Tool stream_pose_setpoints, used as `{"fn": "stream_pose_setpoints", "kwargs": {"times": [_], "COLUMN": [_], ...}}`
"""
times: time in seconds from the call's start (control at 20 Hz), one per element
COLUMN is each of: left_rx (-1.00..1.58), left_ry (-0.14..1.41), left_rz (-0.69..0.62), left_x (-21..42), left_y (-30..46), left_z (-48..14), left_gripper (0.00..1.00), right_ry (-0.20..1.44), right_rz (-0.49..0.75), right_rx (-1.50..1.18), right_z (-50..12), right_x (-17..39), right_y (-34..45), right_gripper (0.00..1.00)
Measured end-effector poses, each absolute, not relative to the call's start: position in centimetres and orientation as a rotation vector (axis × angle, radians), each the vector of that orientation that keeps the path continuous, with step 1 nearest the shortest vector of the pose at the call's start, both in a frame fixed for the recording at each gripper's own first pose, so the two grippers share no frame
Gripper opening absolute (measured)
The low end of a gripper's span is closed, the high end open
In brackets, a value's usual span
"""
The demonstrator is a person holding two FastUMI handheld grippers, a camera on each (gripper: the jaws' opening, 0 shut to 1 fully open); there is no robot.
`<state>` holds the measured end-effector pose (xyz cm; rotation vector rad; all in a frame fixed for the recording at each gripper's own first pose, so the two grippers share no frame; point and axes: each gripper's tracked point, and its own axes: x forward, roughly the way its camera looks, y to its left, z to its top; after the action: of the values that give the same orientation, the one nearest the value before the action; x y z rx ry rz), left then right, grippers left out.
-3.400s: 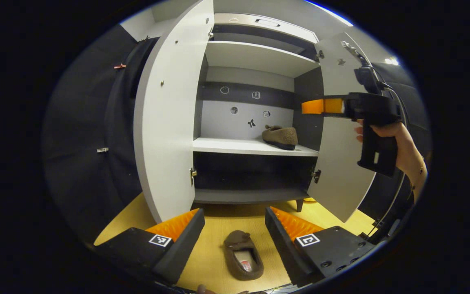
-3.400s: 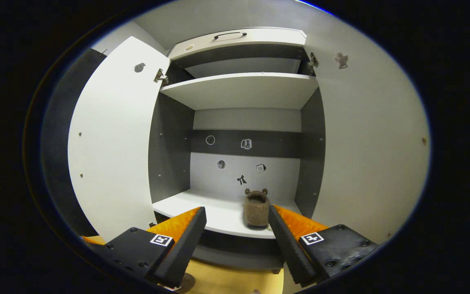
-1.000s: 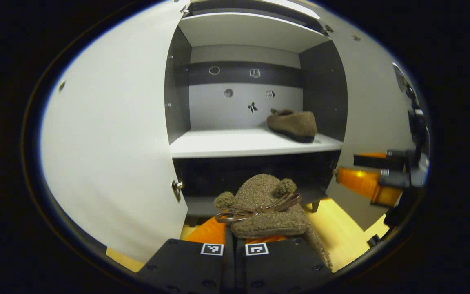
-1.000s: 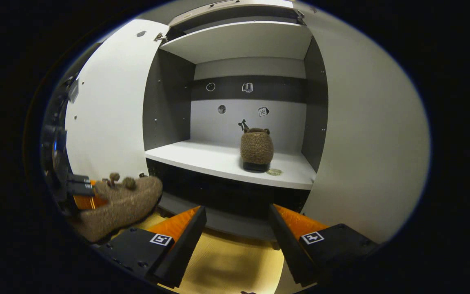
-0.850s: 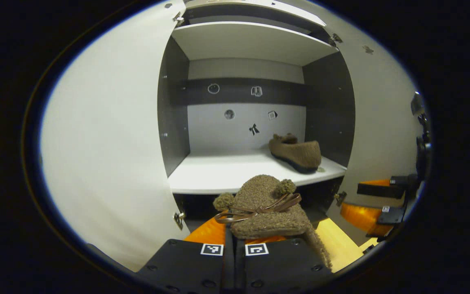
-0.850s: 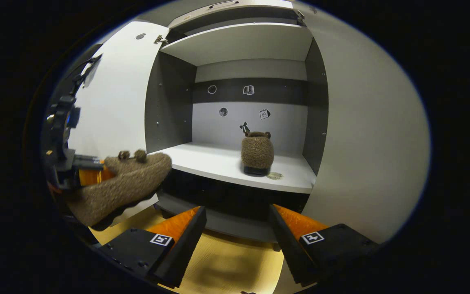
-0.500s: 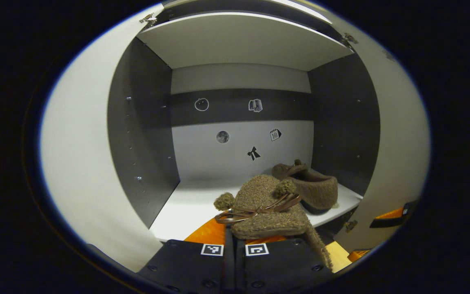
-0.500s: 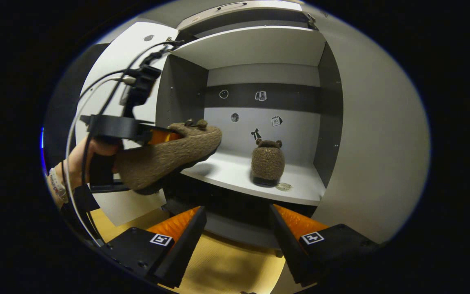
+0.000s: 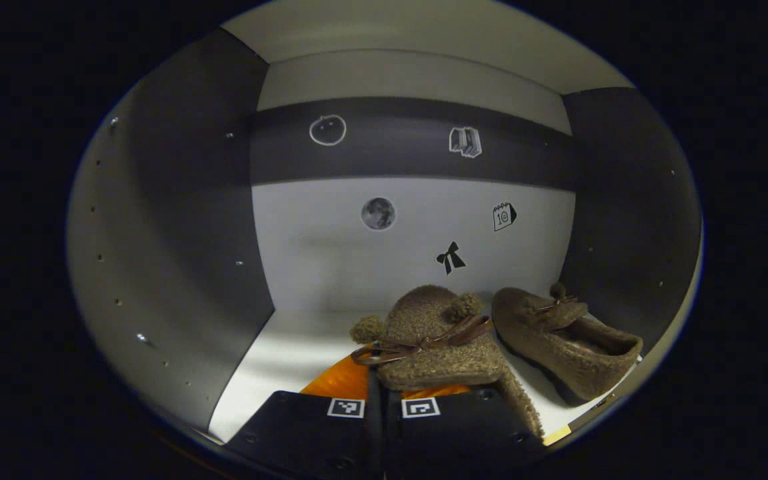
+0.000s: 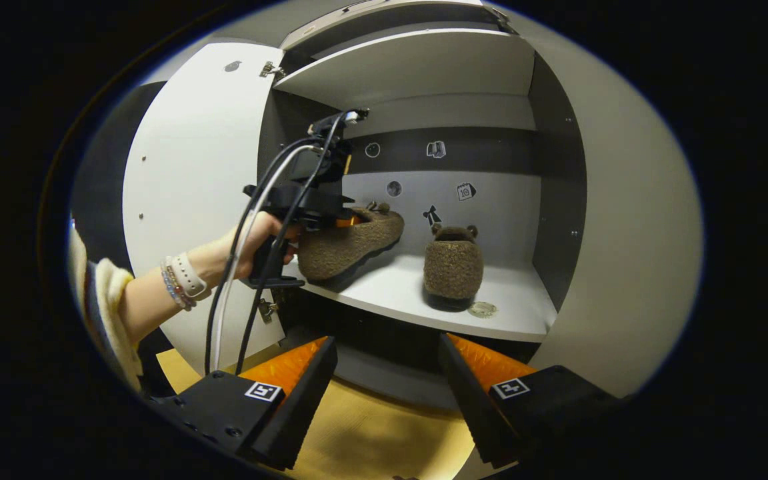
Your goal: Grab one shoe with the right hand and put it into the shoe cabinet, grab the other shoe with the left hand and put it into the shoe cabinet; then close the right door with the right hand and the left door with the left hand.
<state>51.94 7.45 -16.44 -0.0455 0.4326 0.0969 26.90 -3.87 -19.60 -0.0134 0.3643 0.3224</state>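
Left gripper view looks straight into the shoe cabinet (image 9: 177,220), with the left gripper (image 9: 384,393) clenched on a brown fuzzy shoe (image 9: 434,340). Both fingers press on its heel end, and the toe points at the back wall (image 9: 331,247). The shoe is woolly, with two small pompoms and a thin shiny bow across the top. It is held over the white shelf (image 9: 291,353); I cannot tell whether its sole touches the shelf.

Just to the right of the held shoe, the second shoe (image 9: 561,340) of the same make lies on the shelf, close to the cabinet's right side wall, its opening turned this way.

Five small stickers (image 9: 451,257) sit on the back wall: a round fruit outline, a stack of books, a moon, a calendar page and a black bow. The calendar's writing is too small to read. Each finger of the left gripper carries a square black-and-white marker.

In the right gripper view, the right gripper (image 10: 387,377) is released, jaws wide apart with nothing between them, below and in front of the shelf, over the wooden floor (image 10: 371,440). A hand (image 10: 257,243) with beaded bracelets and a pale band at the wrist holds the left gripper at the shelf's left end. A small round disc (image 10: 483,309) lies on the shelf just right of the second shoe. Two shoes in all, and two doors, both open.
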Motion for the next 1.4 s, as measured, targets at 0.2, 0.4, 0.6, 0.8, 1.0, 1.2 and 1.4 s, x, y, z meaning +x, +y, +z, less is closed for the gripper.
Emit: {"fn": "stream_pose_setpoints", "kwargs": {"times": [0.2,0.4,0.6,0.8,1.0,1.2,1.4], "left_rx": [-0.008,-0.013,0.008,0.150,0.197,0.090,0.100], "left_ry": [0.513,0.524,0.473,0.456,0.440,0.427,0.429], "left_rz": [0.092,0.090,0.142,0.173,0.144,0.108,0.104], "left_x": [52.9,52.7,52.3,50.2,49.1,46.6,45.1], "left_y": [7.5,8.0,9.2,10.3,10.1,9.4,9.9], "left_z": [-18.6,-18.7,-17.4,-15.8,-15.0,-14.5,-13.7], "left_gripper": [0.08,0.25,0.62,0.97,1.00,0.96,0.93], "right_ry": [0.377,0.378,0.382,0.382,0.367,0.360,0.359], "right_rz": [0.325,0.328,0.341,0.345,0.340,0.320,0.268], "right_rx": [0.007,0.038,0.015,0.016,0.009,0.000,0.002], "right_z": [-19.9,-19.5,-19.5,-19.2,-18.4,-17.8,-17.1], "right_x": [27.6,27.5,26.9,26.3,25.4,23.9,22.6], "right_y": [-3.6,-3.1,-3.2,-3.1,-2.7,-2.5,-2.5], "right_gripper": [0.99,0.98,0.98,0.99,0.98,0.99,0.99]}}
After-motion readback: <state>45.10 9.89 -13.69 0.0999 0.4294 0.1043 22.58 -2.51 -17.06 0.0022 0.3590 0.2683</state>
